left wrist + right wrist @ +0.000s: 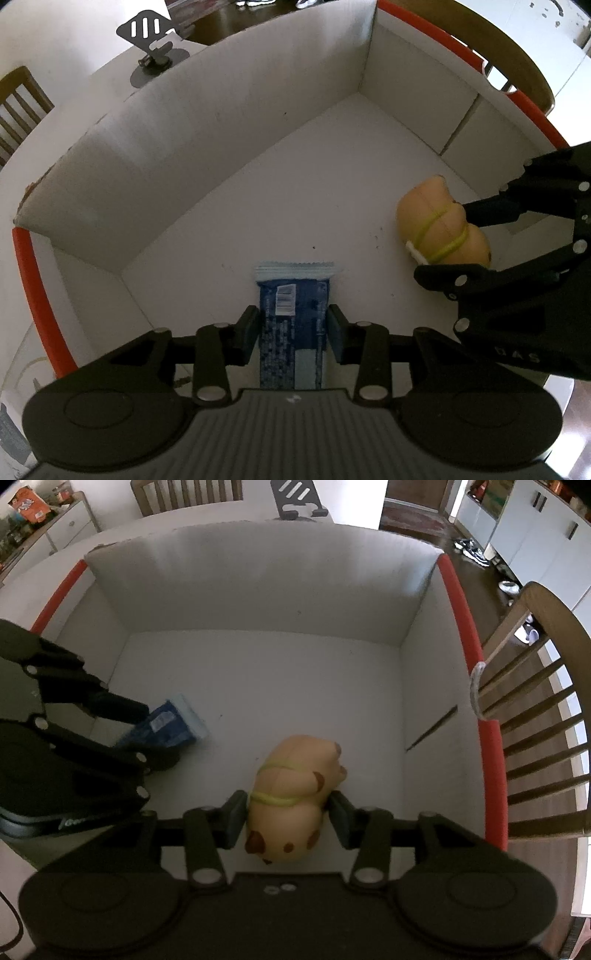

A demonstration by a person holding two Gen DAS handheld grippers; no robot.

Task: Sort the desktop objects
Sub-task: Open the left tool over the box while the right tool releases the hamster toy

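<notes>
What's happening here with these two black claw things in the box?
A person is working two handheld grippers inside a white cardboard box with red edging, sorting small items into it. The left gripper has a blue snack packet between its fingers, lying on the box floor. The right gripper straddles a tan squishy toy wrapped with a yellow band, also resting on the floor. Whether either is still squeezing its item is hard to tell.

Blue snack packet (291, 325) ran under the left gripper's (291, 328) body, so its near end was hidden. In the right wrist view, dark fingers covered part of it, and the print was too blurry to read.
</notes>
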